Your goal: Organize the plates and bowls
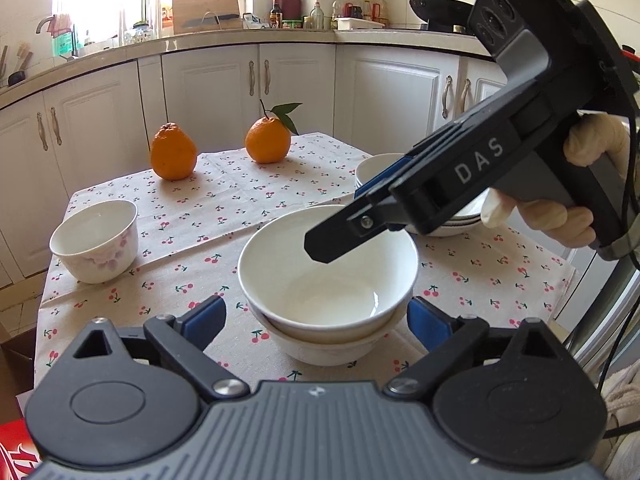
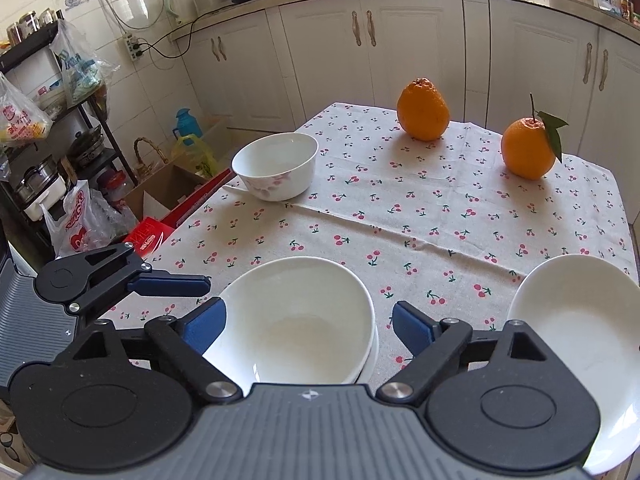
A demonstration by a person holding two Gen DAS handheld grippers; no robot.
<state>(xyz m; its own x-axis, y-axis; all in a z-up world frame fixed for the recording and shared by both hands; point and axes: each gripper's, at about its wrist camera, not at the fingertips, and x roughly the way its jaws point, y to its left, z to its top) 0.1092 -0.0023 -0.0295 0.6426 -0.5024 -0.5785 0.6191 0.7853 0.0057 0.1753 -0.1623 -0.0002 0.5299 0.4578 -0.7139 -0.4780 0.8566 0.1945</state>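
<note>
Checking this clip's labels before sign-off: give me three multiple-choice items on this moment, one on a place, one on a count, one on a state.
1. Where does the flowered bowl stand?
A. Alone, near a cloth edge
B. Inside the nested bowls
C. Between the oranges

2. How many oranges stand on the tablecloth?
A. One
B. Two
C. Three

3. How is the right gripper?
A. Shut on a plate
B. Open, pads clear of the top bowl
C. Shut on an orange

Answers: 1 A, it sits apart; 2 B, two show; 3 B, gaps show beside both pads.
</note>
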